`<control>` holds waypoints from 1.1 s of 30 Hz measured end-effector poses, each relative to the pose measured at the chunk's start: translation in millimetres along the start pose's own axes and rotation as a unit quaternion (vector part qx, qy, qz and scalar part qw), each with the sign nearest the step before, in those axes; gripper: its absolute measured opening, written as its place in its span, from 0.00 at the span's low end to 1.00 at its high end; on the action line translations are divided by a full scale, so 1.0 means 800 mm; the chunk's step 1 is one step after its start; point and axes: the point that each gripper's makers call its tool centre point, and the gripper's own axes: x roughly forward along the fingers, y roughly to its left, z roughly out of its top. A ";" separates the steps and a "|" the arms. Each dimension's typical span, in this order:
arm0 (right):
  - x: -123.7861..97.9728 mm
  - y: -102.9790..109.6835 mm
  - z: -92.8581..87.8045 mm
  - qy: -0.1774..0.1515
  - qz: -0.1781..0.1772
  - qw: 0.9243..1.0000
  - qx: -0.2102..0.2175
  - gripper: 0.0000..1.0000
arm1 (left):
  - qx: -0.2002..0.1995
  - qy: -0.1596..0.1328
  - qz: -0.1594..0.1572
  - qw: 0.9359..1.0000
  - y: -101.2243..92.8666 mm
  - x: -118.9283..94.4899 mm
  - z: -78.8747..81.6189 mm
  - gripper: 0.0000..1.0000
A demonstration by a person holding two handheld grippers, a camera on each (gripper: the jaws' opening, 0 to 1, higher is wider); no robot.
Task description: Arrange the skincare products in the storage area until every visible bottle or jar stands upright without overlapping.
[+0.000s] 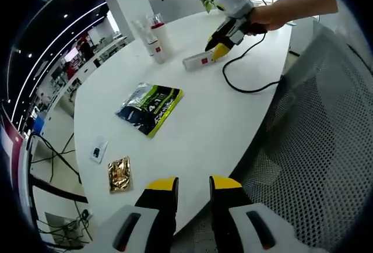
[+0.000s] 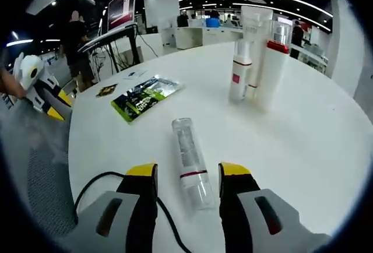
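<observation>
The clear bottle (image 2: 189, 158) lies on its side on the white counter (image 2: 303, 136), its near end between the spread jaws of the right hand-held gripper (image 2: 187, 178), not yet clamped. Round and slick, it could roll or squirt free if pinched off-centre. Stood up carelessly, it could topple the upright bottles (image 2: 256, 60) at one o'clock; the left hand-held gripper (image 1: 193, 188) waits open at the counter's edge.

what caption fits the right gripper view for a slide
Open right gripper poised over a clear bottle lying flat on the white table, upright bottles behind.
</observation>
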 end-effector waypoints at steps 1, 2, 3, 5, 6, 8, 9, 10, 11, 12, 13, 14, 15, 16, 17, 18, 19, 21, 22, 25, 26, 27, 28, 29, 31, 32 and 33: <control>0.001 0.000 -0.001 0.002 0.000 1.000 -0.003 0.35 | 0.000 0.000 0.000 1.000 0.000 0.000 0.000 0.22; 0.003 -0.001 -0.002 0.003 -0.001 1.000 -0.005 0.35 | 0.000 0.000 0.000 1.000 0.000 0.000 0.000 0.22; 0.005 -0.003 -0.003 0.005 -0.001 1.000 -0.006 0.35 | 0.000 0.001 -0.001 1.000 0.000 0.000 0.000 0.22; 0.007 -0.002 -0.004 0.009 0.000 1.000 -0.007 0.35 | 0.001 0.002 -0.001 1.000 -0.001 0.000 -0.001 0.22; 0.009 -0.002 -0.006 0.013 0.000 1.000 -0.010 0.34 | 0.001 0.003 -0.002 1.000 -0.002 0.000 -0.001 0.22; 0.011 -0.003 -0.008 0.017 0.001 1.000 -0.014 0.33 | 0.001 0.002 -0.002 1.000 -0.002 0.000 0.000 0.22; 0.011 -0.003 -0.010 0.019 0.001 1.000 -0.015 0.32 | 0.000 0.003 -0.002 1.000 -0.002 0.000 0.000 0.22; 0.012 -0.003 -0.011 0.023 0.001 1.000 -0.017 0.31 | 0.000 0.003 -0.002 1.000 -0.002 0.000 0.000 0.22; 0.012 -0.003 -0.013 0.025 0.001 1.000 -0.018 0.31 | 0.001 0.003 -0.002 1.000 -0.002 0.000 0.000 0.22; 0.013 -0.003 -0.013 0.025 0.003 1.000 -0.017 0.30 | 0.001 0.003 -0.002 1.000 -0.002 0.000 0.000 0.22; 0.013 -0.003 -0.013 0.025 0.003 1.000 -0.018 0.30 | 0.001 0.003 -0.002 1.000 -0.002 0.000 0.000 0.22; 0.014 -0.003 -0.014 0.026 0.003 1.000 -0.018 0.30 | 0.001 0.003 -0.002 1.000 -0.002 0.000 0.000 0.22; 0.015 -0.003 -0.015 0.027 0.003 0.999 -0.019 0.29 | 0.001 0.003 -0.002 1.000 -0.002 0.000 0.000 0.22; 0.015 -0.003 -0.016 0.028 0.003 0.999 -0.018 0.29 | 0.001 0.003 -0.002 1.000 -0.002 0.000 0.000 0.22; 0.015 -0.003 -0.016 0.029 0.003 0.999 -0.019 0.28 | 0.001 0.002 -0.001 1.000 -0.002 0.000 0.000 0.22; 0.015 -0.003 -0.015 0.026 0.002 0.999 -0.024 0.27 | 0.000 0.001 -0.001 1.000 -0.002 0.000 0.001 0.22; 0.016 -0.004 -0.016 0.028 0.001 0.999 -0.023 0.27 | 0.001 0.000 -0.001 1.000 -0.002 0.000 0.001 0.22; 0.018 -0.007 -0.017 0.028 0.001 0.999 -0.022 0.27 | 0.002 0.000 -0.001 1.000 -0.002 0.000 0.001 0.22; 0.019 -0.009 -0.017 0.028 0.000 0.999 -0.023 0.26 | 0.002 0.001 -0.002 1.000 -0.002 0.000 0.001 0.22; 0.022 -0.016 -0.020 0.026 -0.002 0.999 -0.022 0.24 | 0.002 0.001 -0.002 1.000 -0.003 0.000 0.001 0.22; 0.023 -0.018 -0.020 0.025 -0.003 0.999 -0.021 0.24 | 0.002 0.001 -0.003 1.000 -0.003 0.000 0.001 0.22; 0.023 -0.019 -0.021 0.025 -0.005 0.999 -0.021 0.23 | 0.002 0.001 -0.003 1.000 -0.003 0.000 0.001 0.22; 0.023 -0.020 -0.021 0.024 -0.006 0.999 -0.022 0.22 | 0.003 0.001 -0.003 1.000 -0.003 0.000 0.001 0.22; 0.023 -0.021 -0.022 0.024 -0.006 0.999 -0.021 0.22 | 0.002 0.002 -0.003 1.000 -0.003 0.000 0.000 0.22; 0.023 -0.021 -0.022 0.024 -0.007 0.999 -0.022 0.21 | 0.003 0.001 -0.003 1.000 -0.003 0.000 0.001 0.22; 0.022 -0.022 -0.023 0.029 -0.009 0.999 -0.032 0.19 | 0.002 0.001 -0.003 1.000 -0.003 0.000 0.001 0.22; 0.022 -0.022 -0.023 0.029 -0.011 0.999 -0.029 0.19 | 0.002 0.000 -0.003 1.000 -0.003 0.000 0.001 0.22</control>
